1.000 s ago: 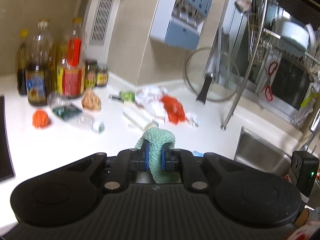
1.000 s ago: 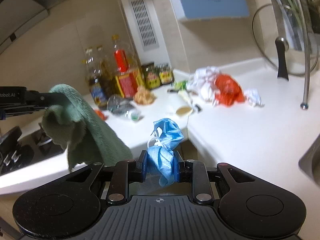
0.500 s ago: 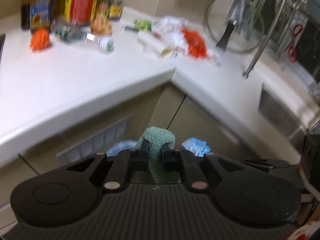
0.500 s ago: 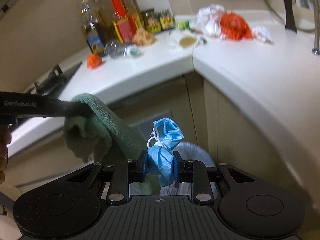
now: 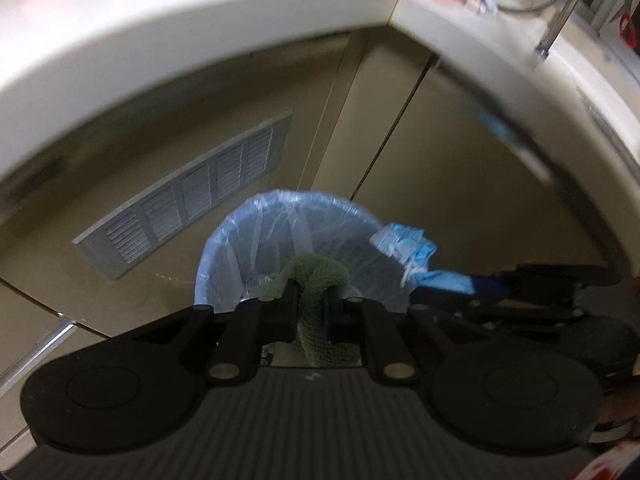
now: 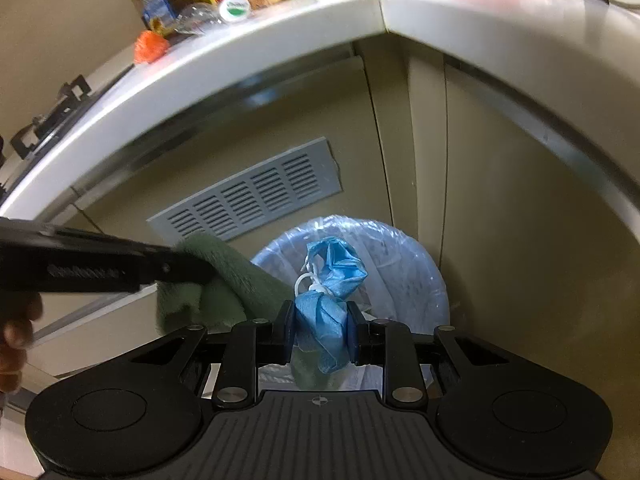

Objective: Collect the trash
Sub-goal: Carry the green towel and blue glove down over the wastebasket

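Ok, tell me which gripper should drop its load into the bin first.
Right, probably. The right gripper holds the blue mask squarely over the lined bin; the left gripper holds its green cloth nearer the rim.

Green cloth (image 5: pixel 320 276); blue mask (image 6: pixel 334 280); pale-blue bin liner (image 5: pixel 240 240); white counter (image 6: pixel 460 16).

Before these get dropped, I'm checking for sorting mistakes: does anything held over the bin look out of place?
Possibly the green cloth in the left gripper: it looks like a usable towel, not trash like the crumpled blue face mask in the right gripper. Both hang over the lined bin.
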`<state>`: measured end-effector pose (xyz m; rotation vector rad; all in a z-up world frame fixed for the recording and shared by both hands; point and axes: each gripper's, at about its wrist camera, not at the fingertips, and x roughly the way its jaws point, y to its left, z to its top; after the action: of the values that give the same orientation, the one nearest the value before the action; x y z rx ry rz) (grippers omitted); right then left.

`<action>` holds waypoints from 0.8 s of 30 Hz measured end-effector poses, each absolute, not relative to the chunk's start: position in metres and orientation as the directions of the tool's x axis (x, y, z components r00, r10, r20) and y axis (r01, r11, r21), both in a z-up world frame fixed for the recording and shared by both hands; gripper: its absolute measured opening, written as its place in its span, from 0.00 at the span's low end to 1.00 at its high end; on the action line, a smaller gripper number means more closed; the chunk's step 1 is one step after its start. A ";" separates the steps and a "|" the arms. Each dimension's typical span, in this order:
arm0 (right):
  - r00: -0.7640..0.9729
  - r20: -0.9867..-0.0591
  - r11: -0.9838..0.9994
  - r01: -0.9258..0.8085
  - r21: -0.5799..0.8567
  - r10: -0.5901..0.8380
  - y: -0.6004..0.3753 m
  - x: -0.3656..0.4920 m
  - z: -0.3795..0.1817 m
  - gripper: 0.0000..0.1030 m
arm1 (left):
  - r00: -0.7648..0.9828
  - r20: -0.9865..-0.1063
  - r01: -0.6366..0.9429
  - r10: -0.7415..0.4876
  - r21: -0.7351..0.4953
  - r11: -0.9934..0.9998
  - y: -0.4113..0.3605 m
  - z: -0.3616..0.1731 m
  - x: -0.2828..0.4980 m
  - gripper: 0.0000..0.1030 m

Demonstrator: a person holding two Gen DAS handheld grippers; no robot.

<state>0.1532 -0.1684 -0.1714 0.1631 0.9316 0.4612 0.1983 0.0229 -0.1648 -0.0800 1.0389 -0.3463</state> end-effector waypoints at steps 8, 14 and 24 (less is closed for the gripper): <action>0.502 -0.763 0.913 -0.257 0.317 0.407 -0.175 0.165 -0.193 0.25 | 0.382 -0.866 0.241 -0.321 -0.242 0.940 0.012 -0.222 0.215 0.10; 0.500 -0.774 0.921 -0.233 0.313 0.389 -0.181 0.172 -0.208 0.25 | 0.368 -0.879 0.227 -0.304 -0.232 0.946 0.003 -0.253 0.218 0.10; 0.501 -0.778 0.925 -0.217 0.312 0.380 -0.180 0.182 -0.222 0.25 | 0.344 -0.913 0.200 -0.220 -0.158 0.967 -0.002 -0.295 0.233 0.11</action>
<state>0.1821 -0.1804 -0.2219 0.1817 0.9830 0.3630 0.2327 -0.0017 -0.2946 -0.0188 1.1888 -0.2730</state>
